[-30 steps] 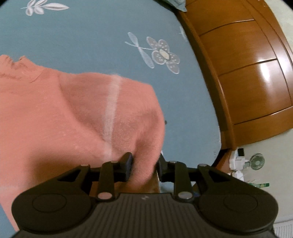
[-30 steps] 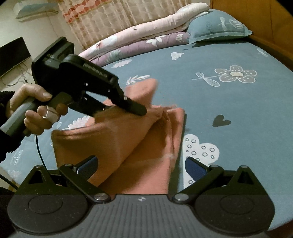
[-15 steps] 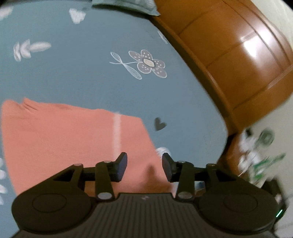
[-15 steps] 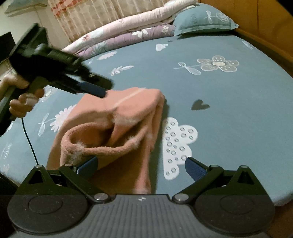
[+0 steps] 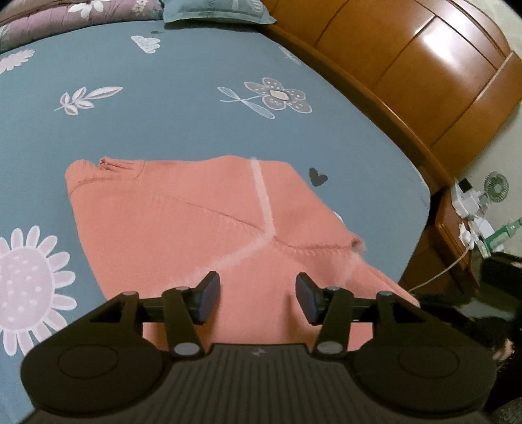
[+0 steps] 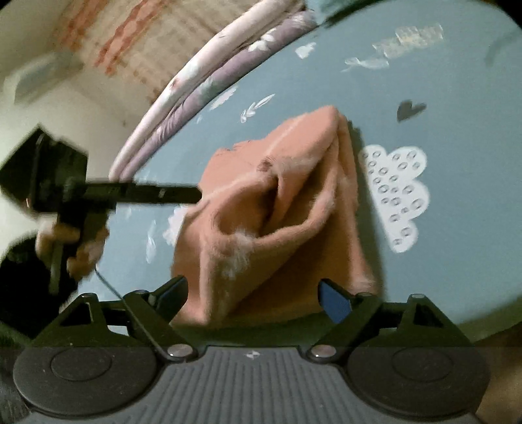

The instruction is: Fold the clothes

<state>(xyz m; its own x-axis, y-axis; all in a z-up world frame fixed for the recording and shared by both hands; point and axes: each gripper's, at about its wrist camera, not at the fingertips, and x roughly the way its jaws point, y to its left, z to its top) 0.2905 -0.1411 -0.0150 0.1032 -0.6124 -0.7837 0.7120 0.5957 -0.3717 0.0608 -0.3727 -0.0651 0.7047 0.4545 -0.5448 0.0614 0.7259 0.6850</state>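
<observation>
A salmon-pink knit sweater [image 5: 195,221] with a pale stripe lies folded on the blue patterned bedsheet [image 5: 163,98]; its collar points far left. My left gripper [image 5: 257,298] hovers open above its near part, holding nothing. In the right wrist view the same sweater [image 6: 280,208] sits in a loose heap with a gaping fold, near the bed's edge. My right gripper [image 6: 253,298] is open just in front of it, empty. The left gripper [image 6: 137,192], held by a hand [image 6: 78,241], shows blurred at the sweater's left side.
A wooden headboard [image 5: 424,71] runs along the right of the bed. A nightstand [image 5: 456,228] beside it carries a small fan [image 5: 496,186] and white items. A pillow [image 5: 215,11] and rolled quilts [image 6: 202,88] lie at the far side.
My left gripper let go of the sweater, opened and pulled back and up. The sweater dropped onto the sheet. My right gripper stayed open and tilted, drawing back toward the bed's edge.
</observation>
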